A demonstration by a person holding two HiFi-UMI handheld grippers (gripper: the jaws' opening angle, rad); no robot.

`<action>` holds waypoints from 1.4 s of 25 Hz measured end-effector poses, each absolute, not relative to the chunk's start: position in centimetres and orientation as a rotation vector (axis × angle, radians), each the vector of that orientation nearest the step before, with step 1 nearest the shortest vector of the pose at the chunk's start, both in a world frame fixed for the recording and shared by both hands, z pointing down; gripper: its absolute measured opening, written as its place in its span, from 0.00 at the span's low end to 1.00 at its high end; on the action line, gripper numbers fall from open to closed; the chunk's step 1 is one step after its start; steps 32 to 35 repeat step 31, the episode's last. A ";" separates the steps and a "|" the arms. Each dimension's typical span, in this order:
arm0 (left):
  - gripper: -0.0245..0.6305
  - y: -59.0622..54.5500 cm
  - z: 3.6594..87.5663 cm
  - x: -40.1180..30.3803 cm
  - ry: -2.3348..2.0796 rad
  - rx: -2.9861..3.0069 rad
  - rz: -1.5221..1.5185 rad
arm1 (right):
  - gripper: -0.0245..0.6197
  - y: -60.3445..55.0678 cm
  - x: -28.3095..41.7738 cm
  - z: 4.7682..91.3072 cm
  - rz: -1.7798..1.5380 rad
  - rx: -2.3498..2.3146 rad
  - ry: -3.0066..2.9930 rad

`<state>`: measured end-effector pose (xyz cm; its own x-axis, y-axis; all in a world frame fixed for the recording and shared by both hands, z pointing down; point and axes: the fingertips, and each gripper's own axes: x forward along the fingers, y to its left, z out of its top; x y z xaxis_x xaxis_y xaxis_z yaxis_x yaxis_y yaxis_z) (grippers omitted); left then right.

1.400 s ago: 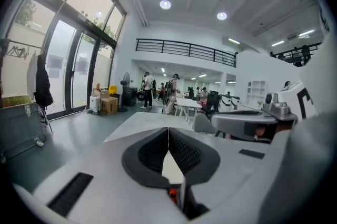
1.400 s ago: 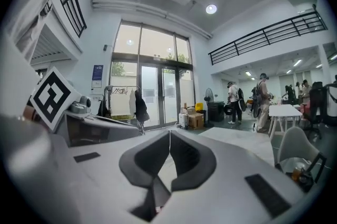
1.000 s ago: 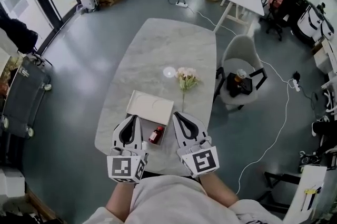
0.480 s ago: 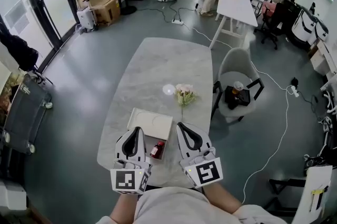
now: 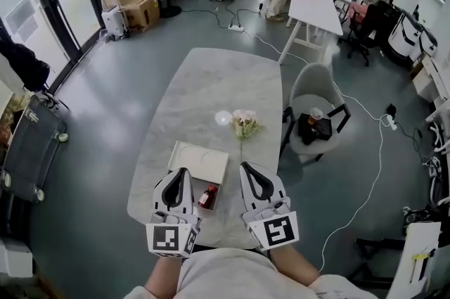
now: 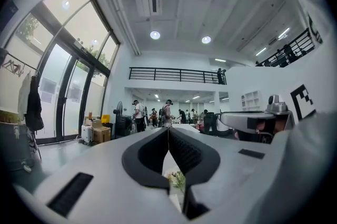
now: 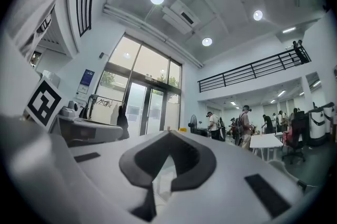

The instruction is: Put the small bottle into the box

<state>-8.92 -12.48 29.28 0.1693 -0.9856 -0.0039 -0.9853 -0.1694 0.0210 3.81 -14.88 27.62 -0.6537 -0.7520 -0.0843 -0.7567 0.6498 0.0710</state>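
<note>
Both grippers are held low at the bottom centre of the head view, over the near edge of the marble table [image 5: 218, 79], with a gap left between them.

- Left gripper [image 5: 178, 172]: jaws closed tip to tip, nothing held. In its own view only flowers are seen through the slot below the meeting tips.
- Right gripper [image 5: 247, 167]: jaws likewise drawn together and empty, as seen in its own view.
- Small bottle [image 5: 208, 197]: red, lying on its side in the gap between the two grippers, touched by neither.
- Box [image 5: 184, 150]: white, shallow and open, just above the bottle in the frame. The far part is seen to be bare. Whether the bottle lies inside the near edge or only against it cannot be told.
- The paired, closed posture is judged to be a rest or ready position, not a grasp.
- Flowers [image 5: 245, 123] and a small white round object [image 5: 223, 117] are set beyond the box, at mid-table, clear of the work.
</note>
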 end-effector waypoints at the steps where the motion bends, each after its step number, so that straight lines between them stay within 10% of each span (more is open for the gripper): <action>1: 0.07 -12.5 29.4 -8.8 -2.013 2.396 -0.024 | 0.08 -14.8 3.9 27.7 0.155 -1.291 2.809; 35: 0.07 -12.4 30.1 -7.6 -1.977 2.417 0.002 | 0.08 -14.7 5.5 28.9 0.126 -1.354 2.811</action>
